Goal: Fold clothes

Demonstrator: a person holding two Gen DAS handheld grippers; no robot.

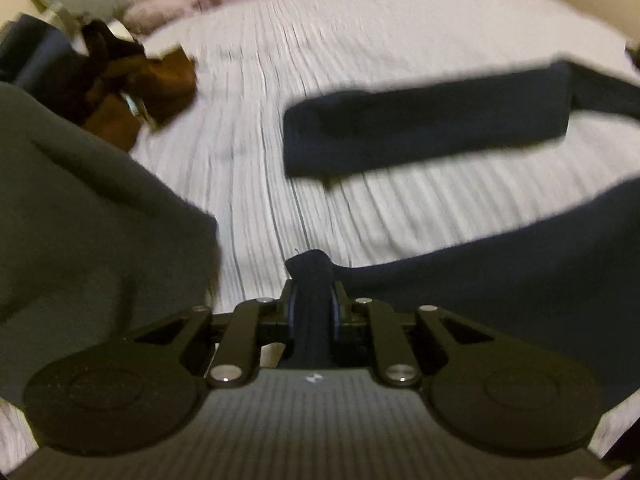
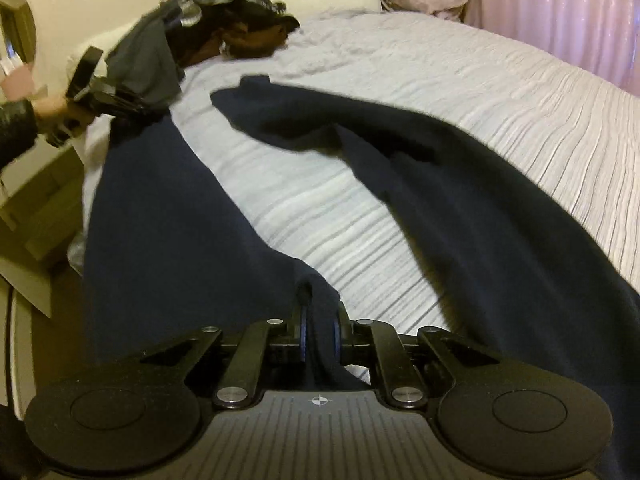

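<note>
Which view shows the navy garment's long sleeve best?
The right wrist view: the navy garment's sleeve runs unbroken from cuff to body across the bed. The left wrist view shows only the blurred cuff end, cut off at the frame edge.

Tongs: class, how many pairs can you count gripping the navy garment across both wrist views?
2. The left tongs pinch one bunched edge of the navy garment; the right tongs pinch another edge. The left tongs also show far left in the right wrist view.

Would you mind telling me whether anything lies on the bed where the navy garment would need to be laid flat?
Nothing visible does. The bedspread ahead of the navy garment is bare; the clothes pile sits at the far corner.
</note>
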